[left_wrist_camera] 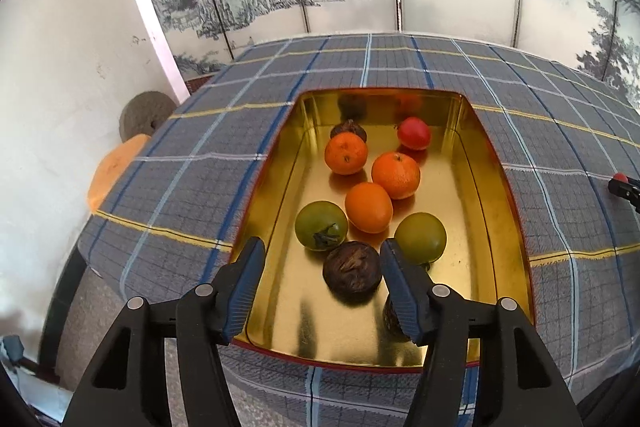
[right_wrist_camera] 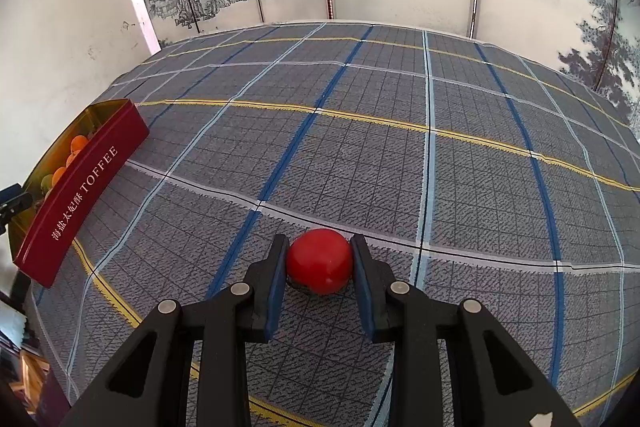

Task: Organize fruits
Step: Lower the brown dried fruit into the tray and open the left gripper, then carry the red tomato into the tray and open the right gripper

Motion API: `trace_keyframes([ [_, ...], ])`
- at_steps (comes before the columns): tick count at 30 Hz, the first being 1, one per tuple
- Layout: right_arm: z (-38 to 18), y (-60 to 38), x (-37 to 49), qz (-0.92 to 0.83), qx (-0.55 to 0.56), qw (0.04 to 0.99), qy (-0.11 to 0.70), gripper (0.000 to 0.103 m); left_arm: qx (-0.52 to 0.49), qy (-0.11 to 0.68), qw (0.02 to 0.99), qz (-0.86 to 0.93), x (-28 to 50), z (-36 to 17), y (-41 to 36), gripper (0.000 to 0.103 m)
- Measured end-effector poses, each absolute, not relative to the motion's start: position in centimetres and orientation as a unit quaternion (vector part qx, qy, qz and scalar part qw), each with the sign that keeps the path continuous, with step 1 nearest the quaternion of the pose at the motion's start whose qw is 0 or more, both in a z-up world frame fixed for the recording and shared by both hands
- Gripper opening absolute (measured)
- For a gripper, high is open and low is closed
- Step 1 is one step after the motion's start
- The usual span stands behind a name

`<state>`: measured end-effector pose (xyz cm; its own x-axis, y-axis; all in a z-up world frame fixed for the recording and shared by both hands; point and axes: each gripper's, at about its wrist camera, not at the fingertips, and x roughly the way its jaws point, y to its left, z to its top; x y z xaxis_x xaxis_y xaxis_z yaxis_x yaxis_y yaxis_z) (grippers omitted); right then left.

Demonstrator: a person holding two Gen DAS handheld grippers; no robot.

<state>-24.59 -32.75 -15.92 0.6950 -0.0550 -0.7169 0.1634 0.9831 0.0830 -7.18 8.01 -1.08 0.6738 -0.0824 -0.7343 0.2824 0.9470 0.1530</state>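
1. At the far left, a gold-lined tin is seen resting on the checked cloth that covers the surface; in the right wrist view its red outer wall is marked "TOFFEE".
2. Inside the tin, fruits are already gathered: three oranges, of which the middle one is plainest, two green fruits, the left one with a dry stem, a small red fruit near the far wall, and dark brown wrinkled fruits, one lying nearest the camera.
3. The left hand-held gripper is held above the near end of the tin with its fingers spread wide apart; nothing is gripped, and the dark brown fruit lies below and between them.
4. Further right, well apart from the tin, a red fruit is seen on the cloth.
5. The right hand-held gripper is set around this red fruit, with both pads pressed against its sides, so it is judged to be clamped on it; whether the fruit has left the cloth cannot be told.
6. The step in hand is judged to be the pickup of the last loose fruit.
7. For the next move, the fruit would need to be lifted, carried leftward over the red wall, and released into a free patch of the tin.
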Motion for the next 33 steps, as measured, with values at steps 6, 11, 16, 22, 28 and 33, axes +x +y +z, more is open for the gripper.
trace_keyframes([
  [6, -15.8, -32.8, -24.7, -0.06, 0.066, 0.92, 0.383, 0.029, 0.129, 0.376, 0.913, -0.095, -8.2, -0.1, 8.0, 0.062],
  [11, -15.8, -33.1, -25.0, -0.062, 0.074, 0.92, 0.38, 0.029, 0.118, 0.357, 0.923, -0.08, -9.3, 0.7, 8.8, 0.069],
  [16, -15.4, -32.7, -25.3, -0.059, 0.077, 0.921, 0.378, 0.029, 0.123, 0.343, 0.929, -0.061, -10.2, 1.2, 9.5, 0.07],
  [22, -13.5, -31.1, -25.7, -0.04, 0.073, 0.929, 0.36, 0.029, 0.117, 0.343, 0.928, -0.081, -11.4, 1.6, 9.6, 0.07],
  [28, -10.6, -27.7, -25.3, 0.011, 0.067, 0.939, 0.337, 0.029, 0.119, 0.337, 0.929, -0.1, -12.6, 2.4, 8.9, 0.07],
  [33, -8.8, -22.7, -24.1, 0.079, 0.044, 0.94, 0.329, 0.029, 0.11, 0.341, 0.929, -0.097, -12.6, 2.8, 9.2, 0.07],
])
